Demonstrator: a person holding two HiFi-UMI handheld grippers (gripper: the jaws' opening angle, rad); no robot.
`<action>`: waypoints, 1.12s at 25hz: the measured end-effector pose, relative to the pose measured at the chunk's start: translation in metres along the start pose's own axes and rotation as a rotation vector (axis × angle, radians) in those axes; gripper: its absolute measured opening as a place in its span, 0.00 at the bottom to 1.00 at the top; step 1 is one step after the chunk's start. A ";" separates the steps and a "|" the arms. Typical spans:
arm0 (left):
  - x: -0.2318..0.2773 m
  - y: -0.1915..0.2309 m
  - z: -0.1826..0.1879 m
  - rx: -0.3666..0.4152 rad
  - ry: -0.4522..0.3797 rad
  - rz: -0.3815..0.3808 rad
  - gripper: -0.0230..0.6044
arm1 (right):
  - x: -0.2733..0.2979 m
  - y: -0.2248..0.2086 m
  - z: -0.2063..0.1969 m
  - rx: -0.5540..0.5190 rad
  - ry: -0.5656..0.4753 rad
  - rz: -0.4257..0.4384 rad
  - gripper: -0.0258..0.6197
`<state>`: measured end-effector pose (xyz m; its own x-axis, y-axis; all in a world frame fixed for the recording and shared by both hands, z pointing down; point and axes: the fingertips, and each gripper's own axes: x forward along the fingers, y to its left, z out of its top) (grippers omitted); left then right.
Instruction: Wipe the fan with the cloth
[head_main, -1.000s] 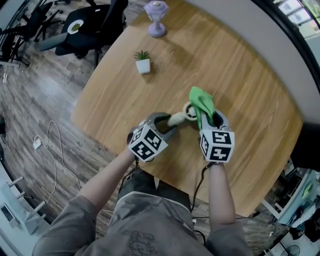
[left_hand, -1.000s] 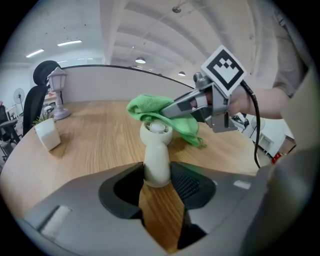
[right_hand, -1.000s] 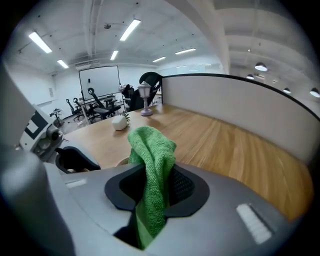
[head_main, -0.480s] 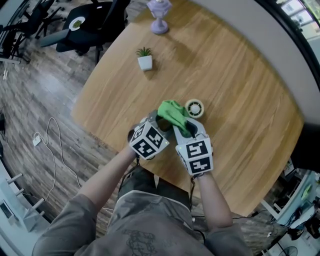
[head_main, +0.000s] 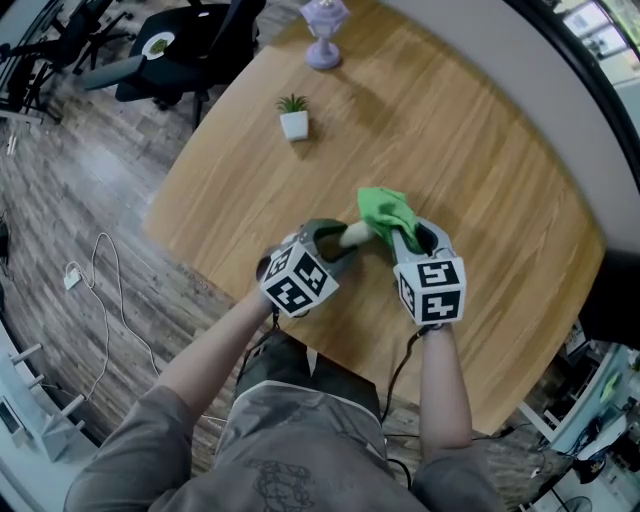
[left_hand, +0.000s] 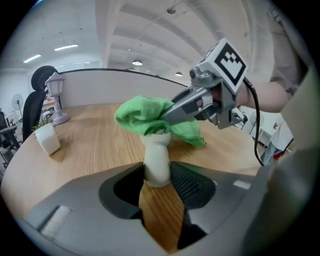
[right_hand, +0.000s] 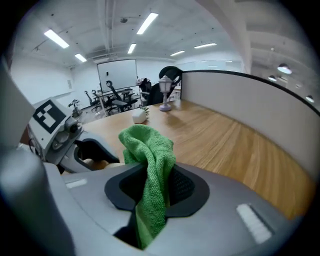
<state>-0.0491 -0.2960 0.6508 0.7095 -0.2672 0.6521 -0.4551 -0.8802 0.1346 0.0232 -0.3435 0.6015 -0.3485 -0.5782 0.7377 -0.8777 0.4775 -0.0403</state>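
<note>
Your right claw (head_main: 404, 236) is swinging the green cloth (head_main: 384, 208) back onto the round head of the fan (head_main: 354, 236). Half a second ago the cloth was bunched up over by your left claw (head_main: 334, 243), and the fan's head was showing bare. Now the cloth is covering that head, so you are likely rubbing it and the wiping is well under way.

Your left claw is staying put, pinching the fan's handle and keeping the fan low over the worktop (head_main: 480, 170), near its front edge. Your right claw is squeezing tight on the cloth, which is hanging out between its jaws.

The cloth is looking soft and fluffy like a towel, flopping in lumpy folds. The fan's handle is looking smooth, hard and creamy white, round like a bottle neck. The worktop is showing pale wood with long stripes.
</note>
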 end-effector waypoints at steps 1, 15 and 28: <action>-0.001 0.000 0.000 -0.001 -0.002 0.000 0.31 | -0.001 -0.010 0.001 0.033 -0.016 -0.033 0.19; 0.000 -0.001 -0.001 0.034 0.000 0.017 0.31 | 0.003 0.056 -0.004 0.118 -0.116 0.054 0.19; -0.001 -0.002 -0.004 0.002 0.015 -0.010 0.31 | -0.005 0.017 -0.006 0.035 -0.013 0.117 0.19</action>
<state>-0.0509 -0.2927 0.6527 0.7059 -0.2523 0.6618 -0.4468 -0.8837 0.1396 0.0122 -0.3282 0.6015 -0.4533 -0.5281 0.7181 -0.8416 0.5190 -0.1496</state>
